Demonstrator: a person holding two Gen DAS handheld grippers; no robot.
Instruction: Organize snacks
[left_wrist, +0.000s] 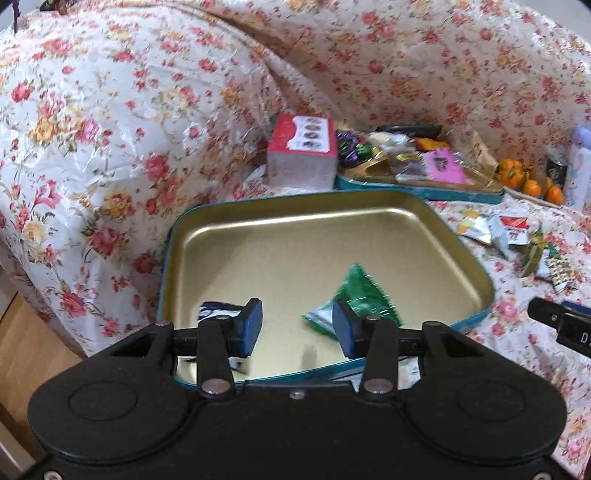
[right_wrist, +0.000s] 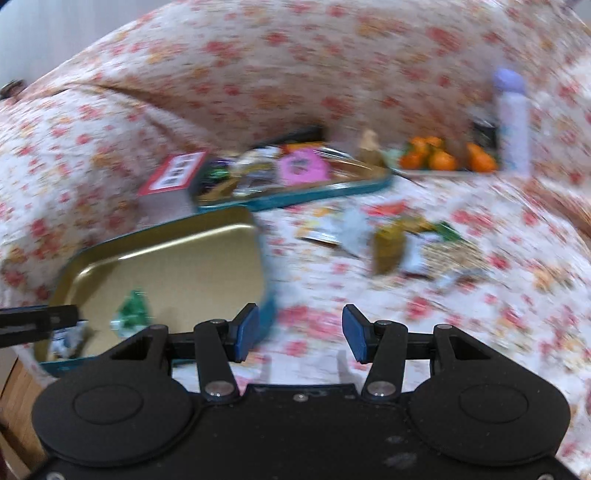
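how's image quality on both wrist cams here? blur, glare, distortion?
Left wrist: mostly sharp, slight smear on the green packet and glare streaks along the gold tin rim; fisheye bends the tin's edges. Right wrist: heavy motion blur, loose snacks and oranges smeared, only the right gripper itself crisp.

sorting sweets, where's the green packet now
The green packet lies inside the near gold tin, toward its front, just beyond the left gripper.
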